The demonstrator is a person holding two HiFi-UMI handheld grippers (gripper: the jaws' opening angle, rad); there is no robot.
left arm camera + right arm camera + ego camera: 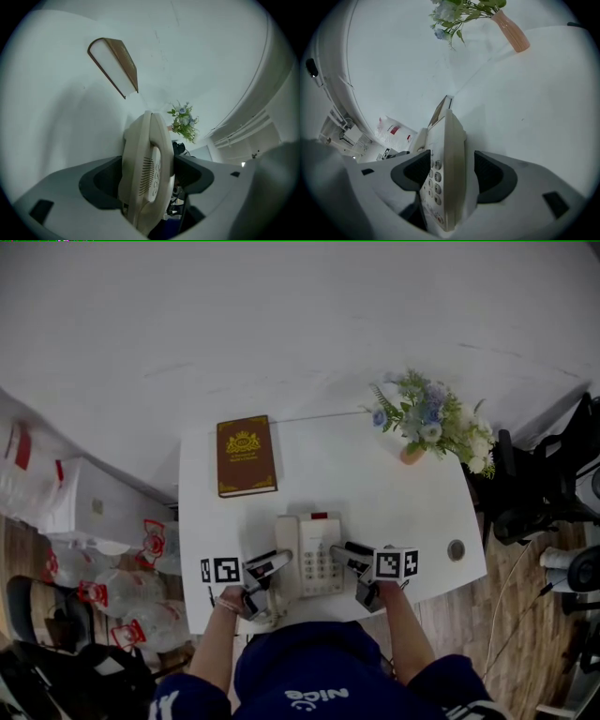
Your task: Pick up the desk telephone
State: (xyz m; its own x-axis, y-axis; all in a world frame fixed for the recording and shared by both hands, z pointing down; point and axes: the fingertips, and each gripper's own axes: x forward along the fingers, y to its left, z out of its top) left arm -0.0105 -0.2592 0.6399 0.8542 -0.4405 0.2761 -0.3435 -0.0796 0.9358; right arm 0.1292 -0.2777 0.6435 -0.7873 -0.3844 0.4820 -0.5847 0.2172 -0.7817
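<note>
1. Table: white, far edge against a pale wall, near edge right under both grippers and against the person's body.
2. Desk telephone: lies flat near that near edge, about midway along it, with the handset on its left side and the keypad to the right.
3. Beyond the telephone: bare tabletop all the way to the far edge.
4. Far corners: brown book at the left and a pink vase of flowers at the right, both well apart from the telephone.
5. Right edge: a small round dark thing on the table, apart from the right gripper.
6. Off the left edge: plastic bags with red print on the wooden floor, close beside the table.
7. Off the right edge: dark chairs and gear, near the table's far right corner.
8. Left gripper: sits at the telephone's left with jaws spread wide and straddles the handset side. Pads lie close at both faces, yet show no squeeze, so not clamped.
9. Right gripper: sits at the telephone's right with jaws likewise wide apart and straddles the keypad-side edge. One pad stands over the keys, and a pale gap shows between the other pad and the telephone. Grips nothing.
</note>
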